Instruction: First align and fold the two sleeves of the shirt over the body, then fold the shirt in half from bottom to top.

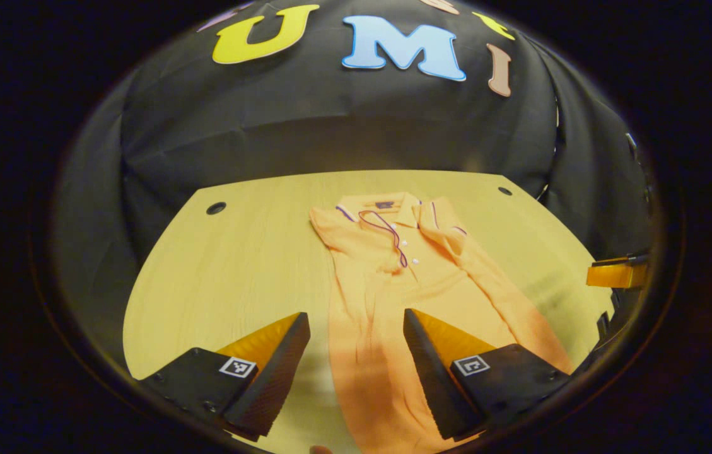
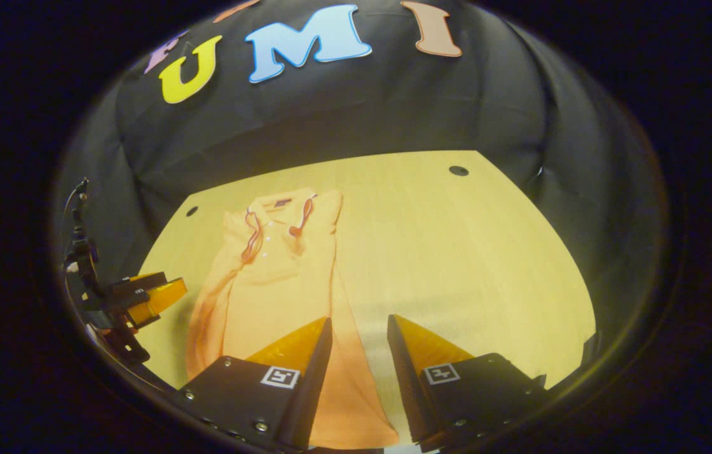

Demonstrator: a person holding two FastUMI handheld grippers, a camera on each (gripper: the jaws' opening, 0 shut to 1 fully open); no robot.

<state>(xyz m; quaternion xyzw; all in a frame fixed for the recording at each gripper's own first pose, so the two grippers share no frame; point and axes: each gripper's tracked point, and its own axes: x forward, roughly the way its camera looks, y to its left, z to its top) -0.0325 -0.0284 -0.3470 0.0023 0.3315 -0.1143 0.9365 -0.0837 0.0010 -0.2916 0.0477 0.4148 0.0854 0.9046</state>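
Both claws hang open and empty above the near hem of the shirt, the left claw over its left edge, the right claw over its right edge. Collar away, it lies on the counter, sleeves apparently already folded in. Soft, light knit cloth should droop and slide, so pinching both bottom corners looks wise.

The left gripper sits at the bottom of the left gripper view, jaws spread wide with nothing between them. In the right gripper view, the right gripper holds the bottom centre, jaws parted and gripping nothing. Each gripper also appears at the edge of the other's view, left at mid-left, right at mid-right.
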